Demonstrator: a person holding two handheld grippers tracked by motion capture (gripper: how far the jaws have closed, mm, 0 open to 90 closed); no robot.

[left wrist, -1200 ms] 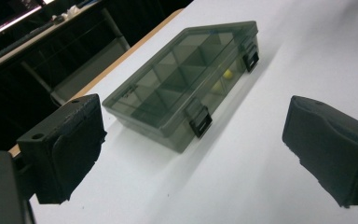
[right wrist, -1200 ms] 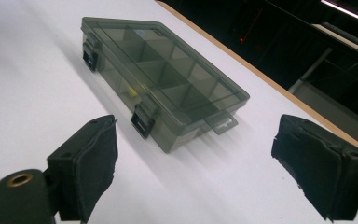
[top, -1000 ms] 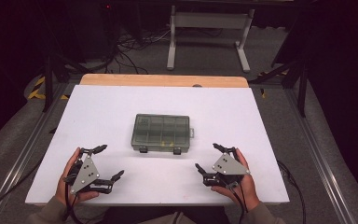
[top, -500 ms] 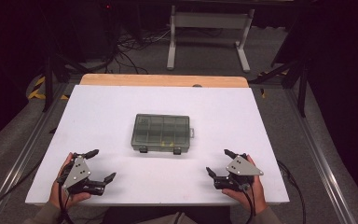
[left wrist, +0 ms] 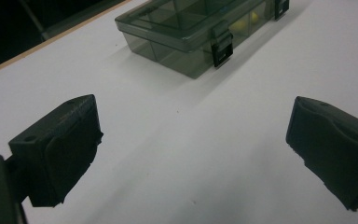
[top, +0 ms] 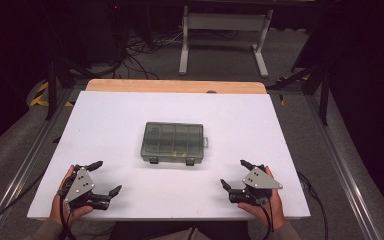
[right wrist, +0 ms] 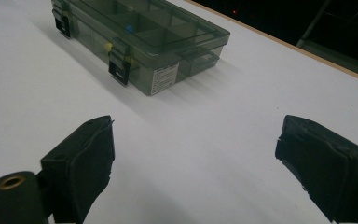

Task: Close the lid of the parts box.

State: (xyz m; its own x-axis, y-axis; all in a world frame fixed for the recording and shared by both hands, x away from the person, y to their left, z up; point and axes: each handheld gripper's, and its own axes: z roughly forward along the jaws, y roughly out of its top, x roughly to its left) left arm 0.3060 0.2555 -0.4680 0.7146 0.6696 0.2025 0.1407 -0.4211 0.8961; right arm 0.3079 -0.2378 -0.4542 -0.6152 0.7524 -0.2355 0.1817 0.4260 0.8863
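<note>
The left gripper (top: pixel 104 177) has its jaws wide apart on nothing; so does the right gripper (top: pixel 233 173). The closed box (top: pixel 172 142) lies well ahead of both, between their lines, latches toward them

A white table (top: pixel 260 130) with a wooden far edge (top: pixel 175 86) stands on grey carpet (top: pixel 340 100) in a dim room; behind it, a pale metal stand (top: pixel 222 22) and tangled cables (top: pixel 140 47) recede into darkness
</note>
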